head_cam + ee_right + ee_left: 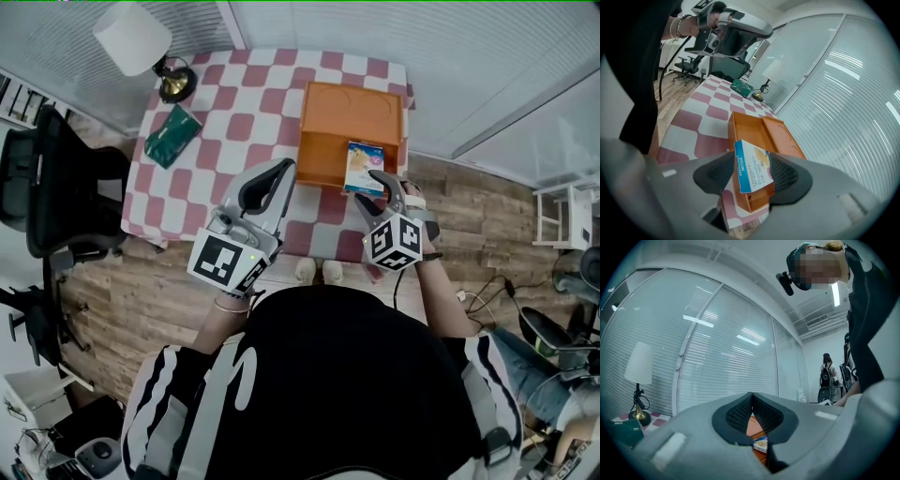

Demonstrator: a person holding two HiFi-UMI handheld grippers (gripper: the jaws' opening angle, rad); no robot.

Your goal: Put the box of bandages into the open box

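Box of bandages is seen right of centre in the head view, clamped between the jaws of the right gripper; jaws are closed onto its two sides, box held tilted with the blue edge nearest the camera in the right gripper view. It is held over the near right corner of the open box, an orange one with its lid stood up at the far side; whether the two are touching cannot be told. Left gripper is raised left of the orange box, at centre frame, well apart from the bandages; in the left gripper view its jaws are seen met at the tips, nothing held, only a sliver of the orange box seen through the gap below. Orange box is set on a table covered in a red and white checked cloth. A green packet is lying at the table's left side, a lamp at the upper left corner. A black chair is seen at the left edge, on a wooden floor.
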